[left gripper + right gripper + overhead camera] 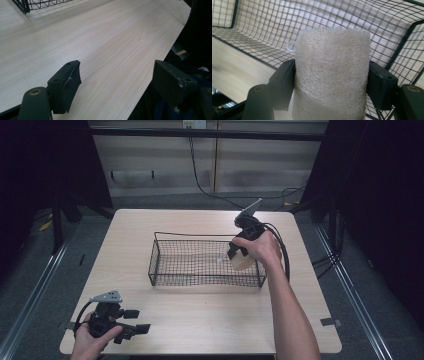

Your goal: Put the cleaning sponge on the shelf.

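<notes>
Jaws on the right gripper (332, 82) are clamped on a loofah sponge (332, 75), roughly half closed, one black pad pressed into each side of it. It's a pale beige, fibrous cylinder standing upright between the pads, with a little white string loop poking out near its top left edge. In the high view the loofah sponge (243, 261) sits under the person's right hand (260, 247), hanging over the right end of the wire basket (165, 275), just inside its right wall from what I can see. Can't tell if the bottom of it touches the mesh floor. From the right gripper view the black mesh of the wire basket (262, 32) wraps all around behind the sponge, with the counter showing through.

Left gripper (116, 82) is a different story: jaws wide open, nothing between them, just bare wood grain. In the high view the left gripper (134, 321) is low at the near left corner of the counter (200, 320), held in the left hand (97, 335), well apart from the basket. One pad hangs past the counter edge in the left gripper view, and a corner of the basket shows at the top left.
</notes>
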Available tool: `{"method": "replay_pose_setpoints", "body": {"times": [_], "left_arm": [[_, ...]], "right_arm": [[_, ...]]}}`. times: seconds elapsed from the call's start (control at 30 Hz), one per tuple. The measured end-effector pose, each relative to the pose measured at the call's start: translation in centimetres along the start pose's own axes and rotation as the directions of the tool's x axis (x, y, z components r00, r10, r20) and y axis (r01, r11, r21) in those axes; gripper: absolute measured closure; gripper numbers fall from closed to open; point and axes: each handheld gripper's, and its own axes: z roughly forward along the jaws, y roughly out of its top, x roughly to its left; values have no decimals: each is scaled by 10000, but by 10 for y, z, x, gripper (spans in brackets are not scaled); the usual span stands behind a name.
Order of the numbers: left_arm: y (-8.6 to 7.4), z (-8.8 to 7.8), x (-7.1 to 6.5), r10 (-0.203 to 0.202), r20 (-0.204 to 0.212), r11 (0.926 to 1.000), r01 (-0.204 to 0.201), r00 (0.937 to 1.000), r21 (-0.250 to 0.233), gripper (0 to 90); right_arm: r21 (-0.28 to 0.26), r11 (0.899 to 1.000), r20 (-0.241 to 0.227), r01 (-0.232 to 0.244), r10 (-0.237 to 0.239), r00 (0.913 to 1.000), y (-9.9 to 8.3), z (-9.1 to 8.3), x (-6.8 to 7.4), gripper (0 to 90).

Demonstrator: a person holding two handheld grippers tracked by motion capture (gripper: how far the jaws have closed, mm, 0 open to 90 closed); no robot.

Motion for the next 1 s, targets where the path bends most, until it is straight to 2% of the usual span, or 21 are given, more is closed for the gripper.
{"method": "replay_pose_setpoints", "body": {"times": [0.2, 0.37, 0.53, 0.67, 0.83, 1.0], "left_arm": [[0, 1, -1, 57, 28, 10000, -57, 10000, 64, 221], [0, 0, -1, 40, 34, 10000, -40, 10000, 47, 221], [0, 1, -1, 107, 3, 9999, -107, 9999, 88, 221], [0, 1, -1, 106, 28, 9999, -106, 9999, 71, 222], [0, 1, -2, 144, 8, 9998, -144, 9999, 101, 222], [0, 2, -2, 170, -14, 9998, -170, 9999, 124, 222]], "right_arm": [[-76, 9987, 131, -512, 513, 9986, -1, 6, -10, 309], [-148, 9978, 261, -644, 648, 9976, -3, 14, -20, 309], [-370, 9942, 460, -1014, 1031, 9936, -4, 21, -27, 309], [-339, 9909, 598, -1304, 1323, 9894, -6, 27, -32, 308], [-563, 9899, 676, -1301, 1337, 9887, -8, 31, -36, 308], [-464, 9855, 791, -1630, 1663, 9829, -10, 37, -39, 307]]}}
